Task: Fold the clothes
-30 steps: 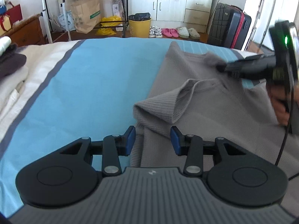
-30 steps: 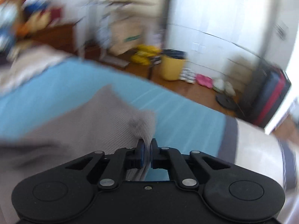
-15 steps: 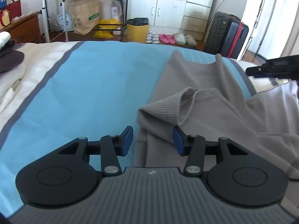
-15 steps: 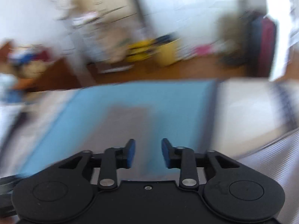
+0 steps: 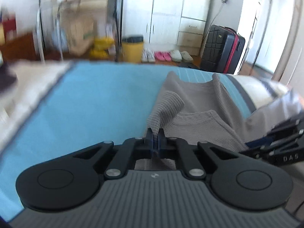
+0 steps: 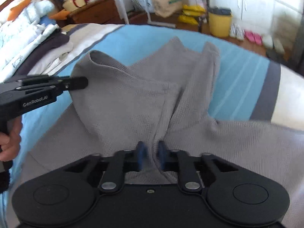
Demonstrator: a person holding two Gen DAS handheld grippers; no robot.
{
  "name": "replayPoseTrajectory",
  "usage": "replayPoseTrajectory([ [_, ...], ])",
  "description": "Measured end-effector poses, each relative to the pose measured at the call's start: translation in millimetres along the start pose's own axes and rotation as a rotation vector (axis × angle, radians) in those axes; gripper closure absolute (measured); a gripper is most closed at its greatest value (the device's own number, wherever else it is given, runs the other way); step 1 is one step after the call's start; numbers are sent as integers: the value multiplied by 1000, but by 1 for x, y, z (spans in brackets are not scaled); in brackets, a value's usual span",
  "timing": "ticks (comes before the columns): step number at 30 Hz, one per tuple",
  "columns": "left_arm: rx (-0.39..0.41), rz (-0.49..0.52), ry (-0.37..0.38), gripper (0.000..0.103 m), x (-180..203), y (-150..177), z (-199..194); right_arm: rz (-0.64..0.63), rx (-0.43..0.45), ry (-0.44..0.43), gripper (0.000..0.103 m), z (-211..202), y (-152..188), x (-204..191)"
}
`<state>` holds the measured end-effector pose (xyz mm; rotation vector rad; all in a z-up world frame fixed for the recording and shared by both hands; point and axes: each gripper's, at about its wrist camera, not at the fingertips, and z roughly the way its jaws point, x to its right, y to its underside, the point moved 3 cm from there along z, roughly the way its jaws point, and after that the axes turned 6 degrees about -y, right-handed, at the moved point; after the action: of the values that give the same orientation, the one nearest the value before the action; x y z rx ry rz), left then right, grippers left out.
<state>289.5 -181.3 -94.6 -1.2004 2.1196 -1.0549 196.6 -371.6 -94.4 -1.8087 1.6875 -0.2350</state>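
Two tongs in view. Left tongs (image 5: 155, 135): tips pressed together, pinching a raised fold of the grey knitted top (image 5: 199, 121). Right tongs (image 6: 151, 154): blue pads (image 6: 141, 155) stand a little apart with a bunched ridge of the same top (image 6: 144, 98) between them; whether they bite it, I cannot tell. One top, spread over the blue middle band of the bedcover (image 5: 91, 106), partly lifted at the left tongs. On the floor beyond: one yellow bin (image 5: 132, 48), one dark suitcase (image 5: 221, 49), slippers in a row, count unclear.
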Motion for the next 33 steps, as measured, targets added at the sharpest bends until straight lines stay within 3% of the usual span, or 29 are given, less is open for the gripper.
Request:
replayPoseTrajectory([
  [4, 93, 76, -48, 100, 14, -17, -8, 20, 88, 7, 99, 2, -10, 4],
  [7, 172, 80, -57, 100, 14, -50, -2, -62, 256, 73, 99, -13, -19, -8],
  [9, 212, 77, -70, 99, 14, -75, 12, -48, 351, 126, 99, -20, -28, -1],
  [11, 179, 129, -86, 93, 22, -92, 37, 12, 400, 162, 99, -15, -43, 15],
  [12, 125, 161, -125, 90, 26, -95, 50, 48, 385, 168, 99, -6, -46, 25],
  [14, 4, 227, -215, 73, 32, -97, 75, 90, 338, 225, 99, 11, -42, 43],
  [16, -17, 249, -213, 70, 31, -91, 74, 115, 277, 267, 97, 26, -34, 57],
  [17, -18, 236, -188, 67, 28, -86, 67, 129, 287, 260, 94, 23, -34, 57],
  [18, -23, 208, -161, 63, 24, -80, 57, 146, 296, 254, 78, 17, -35, 58],
  [20, -66, 134, -117, 55, 11, -62, 37, 195, 292, 269, 61, 7, -38, 60],
  [24, -168, -15, -54, 55, -15, -21, -4, 218, 288, 218, 58, -12, -37, 58],
  [30, -229, -219, -8, 54, -43, 36, -57, 316, 202, 55, 56, -37, -12, 36],
  [33, -240, -303, 19, 53, -47, 60, -81, 331, 172, 72, 53, -52, -2, 24],
])
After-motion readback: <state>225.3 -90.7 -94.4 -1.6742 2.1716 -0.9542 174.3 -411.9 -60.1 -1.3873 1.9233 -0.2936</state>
